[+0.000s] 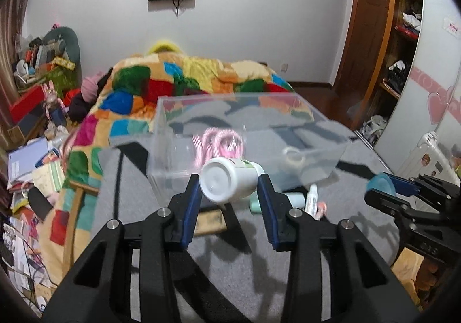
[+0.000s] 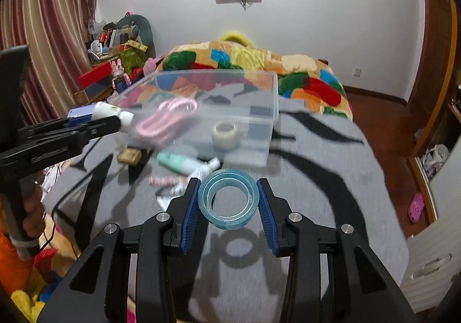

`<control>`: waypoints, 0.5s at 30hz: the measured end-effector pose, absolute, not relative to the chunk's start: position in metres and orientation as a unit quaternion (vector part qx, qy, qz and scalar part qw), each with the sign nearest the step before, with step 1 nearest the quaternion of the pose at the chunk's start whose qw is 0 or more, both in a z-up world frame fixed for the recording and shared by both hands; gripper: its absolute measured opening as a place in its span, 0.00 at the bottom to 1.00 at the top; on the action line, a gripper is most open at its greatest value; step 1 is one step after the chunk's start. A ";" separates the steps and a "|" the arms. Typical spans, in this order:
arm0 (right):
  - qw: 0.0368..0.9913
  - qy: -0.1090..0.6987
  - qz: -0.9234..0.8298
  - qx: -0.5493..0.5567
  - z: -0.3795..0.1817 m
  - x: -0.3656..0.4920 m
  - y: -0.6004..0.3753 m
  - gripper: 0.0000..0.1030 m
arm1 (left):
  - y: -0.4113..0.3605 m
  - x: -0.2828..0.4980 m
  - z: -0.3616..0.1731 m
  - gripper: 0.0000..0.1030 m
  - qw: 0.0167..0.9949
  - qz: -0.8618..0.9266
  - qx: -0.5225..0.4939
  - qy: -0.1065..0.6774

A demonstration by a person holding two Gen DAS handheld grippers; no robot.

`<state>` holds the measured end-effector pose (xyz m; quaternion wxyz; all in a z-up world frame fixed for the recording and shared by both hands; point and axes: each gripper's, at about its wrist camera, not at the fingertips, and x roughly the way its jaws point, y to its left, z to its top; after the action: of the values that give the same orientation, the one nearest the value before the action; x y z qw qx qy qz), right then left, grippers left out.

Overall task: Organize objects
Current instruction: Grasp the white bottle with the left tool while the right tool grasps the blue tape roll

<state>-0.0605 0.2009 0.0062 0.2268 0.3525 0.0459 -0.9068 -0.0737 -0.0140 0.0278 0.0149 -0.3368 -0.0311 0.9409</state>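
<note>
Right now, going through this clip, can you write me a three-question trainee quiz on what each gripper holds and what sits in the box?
1. True or false: the left gripper is shut on a white bottle.
2. What does the right gripper hold? A) a pink cable B) a blue tape roll C) a green tube
3. Fill in: the clear box already holds a pink coiled cable and a pale ____ roll.

Key: 1 true; 2 B; 3 tape.
</note>
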 end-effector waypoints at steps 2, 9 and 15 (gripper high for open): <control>0.228 0.048 -0.910 0.344 0.014 -0.069 0.197 0.35 | -0.017 -0.077 0.035 0.38 0.013 0.943 -0.331 -0.031; 0.234 0.058 -0.918 0.314 0.038 -0.093 0.179 0.35 | -0.027 -0.106 0.045 0.38 0.010 0.942 -0.332 -0.041; 0.241 0.062 -0.917 0.311 0.043 -0.121 0.155 0.35 | -0.033 -0.134 0.033 0.38 0.012 0.932 -0.358 -0.049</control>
<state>-0.1207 0.1549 0.0427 0.2408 0.3108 0.0618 -0.9174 -0.1343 -0.0325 0.0327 0.0119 -0.3579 -0.0488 0.9324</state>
